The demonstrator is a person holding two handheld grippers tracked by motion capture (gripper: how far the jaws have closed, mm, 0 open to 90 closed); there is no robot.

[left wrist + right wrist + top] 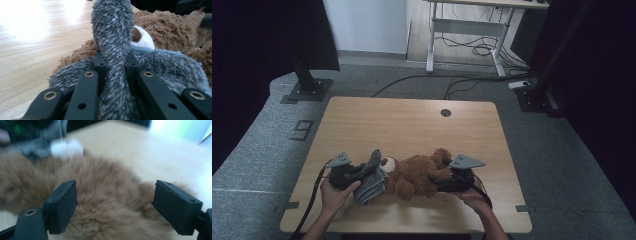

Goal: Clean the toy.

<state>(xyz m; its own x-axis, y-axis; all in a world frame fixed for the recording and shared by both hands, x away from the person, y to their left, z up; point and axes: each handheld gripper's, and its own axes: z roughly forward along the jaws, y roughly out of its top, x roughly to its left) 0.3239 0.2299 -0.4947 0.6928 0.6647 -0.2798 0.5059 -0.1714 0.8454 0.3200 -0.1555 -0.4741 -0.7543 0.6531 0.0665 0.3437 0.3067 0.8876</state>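
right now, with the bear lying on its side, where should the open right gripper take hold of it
On a leg at the teddy bear's right end, coming in from the right. The bear lies lengthwise across the table; its body looks too wide for the right gripper's open jaws. The left gripper pinches the grey cloth at the head end.

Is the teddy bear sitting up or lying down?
Lying down. The teddy bear lies flat on the table, its head toward the grey fuzzy cloth.
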